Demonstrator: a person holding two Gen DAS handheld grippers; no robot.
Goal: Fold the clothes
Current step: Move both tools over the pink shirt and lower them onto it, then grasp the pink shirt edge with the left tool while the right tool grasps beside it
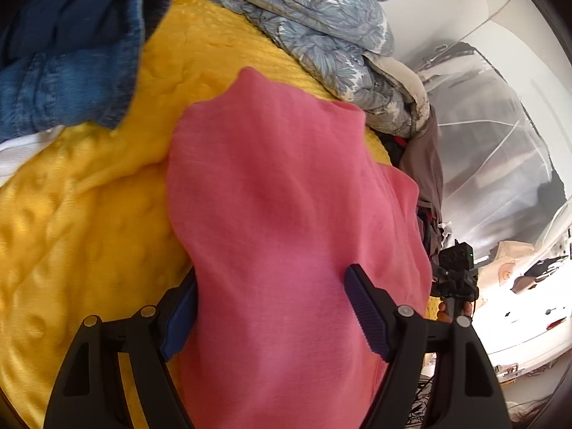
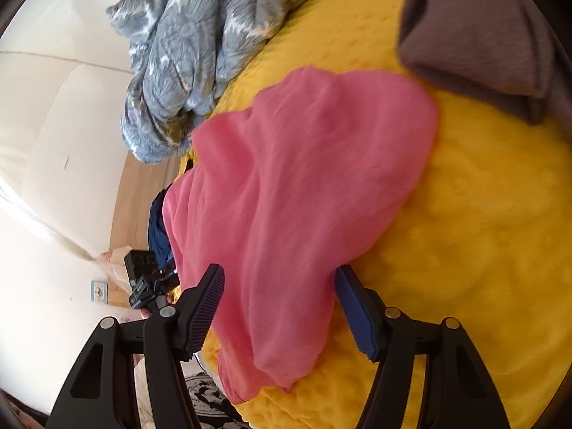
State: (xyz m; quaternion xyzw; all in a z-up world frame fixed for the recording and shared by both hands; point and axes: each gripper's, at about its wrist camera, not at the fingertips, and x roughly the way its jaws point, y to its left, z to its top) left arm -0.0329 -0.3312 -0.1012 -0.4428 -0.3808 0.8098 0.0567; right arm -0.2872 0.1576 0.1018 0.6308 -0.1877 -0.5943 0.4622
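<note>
Two grippers, one pink cloth, and it hangs right between them over the yellow blanket. On the left gripper, the fingers stand wide apart with the cloth running down through the gap; the left pad sits tucked along the cloth's edge, the right pad lies against its face. No pinch visible there. Same story on the right gripper: fingers spread, pink fabric draped through the middle, spilling off the bed edge below.

The cloth's long axis runs straight away from both sets of fingers, near end at the pads, far end bunched up toward the grey patterned duvet. Neither hand is clearly nearer; each faces the other across the fabric, and the opposite tool shows at the frame edge in both views. Both are tipped sideways, pointing along the bed.

Whether this is a fold being laid down or a fresh grasp coming, the frames fit either. Denim and a brown garment wait alongside.
</note>
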